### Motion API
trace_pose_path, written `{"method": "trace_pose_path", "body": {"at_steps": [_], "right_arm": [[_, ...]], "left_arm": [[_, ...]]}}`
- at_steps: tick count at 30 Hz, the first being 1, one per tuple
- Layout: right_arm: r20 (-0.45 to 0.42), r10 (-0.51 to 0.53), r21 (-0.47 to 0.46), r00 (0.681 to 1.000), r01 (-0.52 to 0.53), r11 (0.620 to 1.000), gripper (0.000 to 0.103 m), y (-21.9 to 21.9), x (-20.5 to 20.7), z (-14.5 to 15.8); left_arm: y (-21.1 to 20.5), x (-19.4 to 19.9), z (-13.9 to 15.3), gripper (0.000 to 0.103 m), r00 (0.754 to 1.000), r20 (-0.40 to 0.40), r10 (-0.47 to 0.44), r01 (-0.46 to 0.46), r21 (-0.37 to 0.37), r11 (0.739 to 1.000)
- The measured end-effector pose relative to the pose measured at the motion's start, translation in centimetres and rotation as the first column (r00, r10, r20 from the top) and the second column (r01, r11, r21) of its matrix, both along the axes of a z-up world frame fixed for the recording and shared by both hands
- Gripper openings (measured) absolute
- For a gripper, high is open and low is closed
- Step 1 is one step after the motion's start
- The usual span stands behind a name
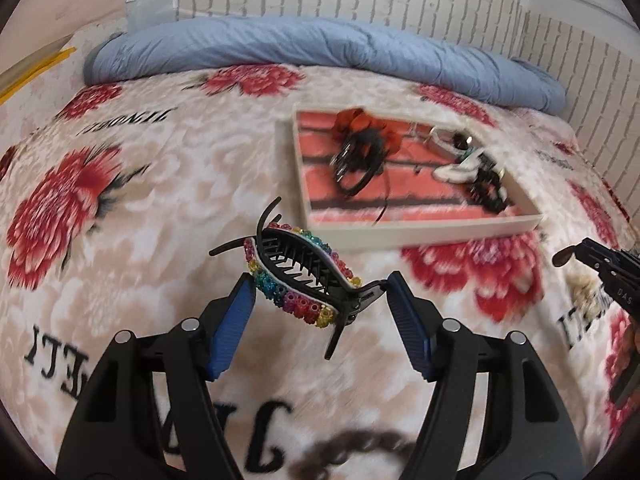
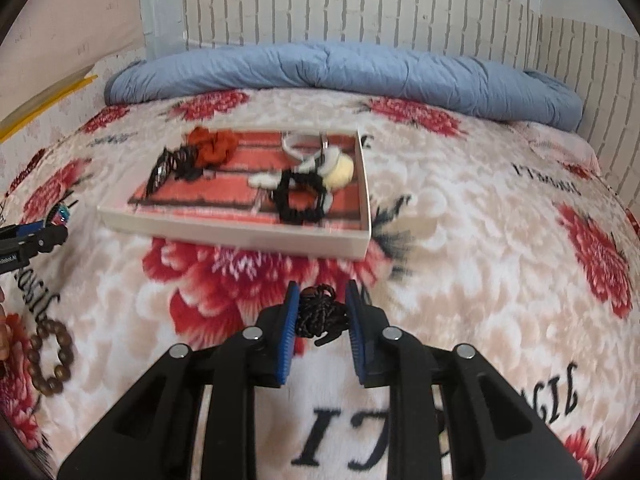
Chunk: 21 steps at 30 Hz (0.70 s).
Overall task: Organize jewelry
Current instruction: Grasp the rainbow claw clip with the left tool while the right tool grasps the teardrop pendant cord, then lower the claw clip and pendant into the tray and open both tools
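- Left tool (image 1: 320,292) holding rainbow-beaded hair claw (image 1: 298,280) end to end, clear above the bed blanket (image 1: 140,200); one blue pad at the beaded end, the other at the black hinge tail, pads pressing from both sides with the tool spread wide.
- Claw looking like stiff plastic, light, springy at the hinge; beaded rim bumpy and probably glued on, so likely chipping under hard squeezing.
- Gripping lengthwise looking shaky: contact points small, curved body free to pivot or pop out. Better hold probably across the solid middle spine, away from teeth and beads.
- Right tool (image 2: 322,308) clamped narrow on black braided cord bundle (image 2: 318,314), also lifted off the blanket.
- Cord looking soft, light, limp; squashing under pads, not slipping much, no breakage risk. Loose loop poking out at the top, possibly snagging on the tray edge when dropping.
- White tray (image 2: 240,236) sitting on the blanket ahead of both tools, near but not touching; already holding orange scrunchie (image 2: 212,146), black scrunchie (image 2: 300,196), other small pieces, blurred.
- Brown bead bracelet (image 2: 50,356) lying on the blanket at lower left in the right view, outside the tray, still to sort.
- Judging both items bound for the tray; needing low release, since the soft bed gives an unsteady base.
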State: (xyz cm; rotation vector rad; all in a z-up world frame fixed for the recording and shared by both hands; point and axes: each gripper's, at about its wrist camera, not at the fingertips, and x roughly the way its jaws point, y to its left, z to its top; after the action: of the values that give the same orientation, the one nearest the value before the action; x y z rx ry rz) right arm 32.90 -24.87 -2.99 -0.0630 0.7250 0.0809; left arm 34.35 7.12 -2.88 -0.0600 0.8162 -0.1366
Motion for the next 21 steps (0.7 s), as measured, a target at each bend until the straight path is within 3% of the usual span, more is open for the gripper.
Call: {"method": "trace_pose_path", "body": {"at_steps": [10, 21], "right_arm": [[0.042, 0.021, 0.002, 0.999, -0.021, 1.0, 0.024, 1.3, 5.0, 3.4], [0.009, 0.022, 0.0, 1.0, -0.022, 1.0, 0.024, 2.0, 10.5, 0.7]], "left_arm": [[-3.4, 4.6, 2.7, 0.066, 0.998, 0.055, -0.038, 0.037, 0.011, 0.999], [-5.7, 10.5, -0.4, 0.066, 0.998, 0.017, -0.056, 0.055, 0.03, 0.998]]}}
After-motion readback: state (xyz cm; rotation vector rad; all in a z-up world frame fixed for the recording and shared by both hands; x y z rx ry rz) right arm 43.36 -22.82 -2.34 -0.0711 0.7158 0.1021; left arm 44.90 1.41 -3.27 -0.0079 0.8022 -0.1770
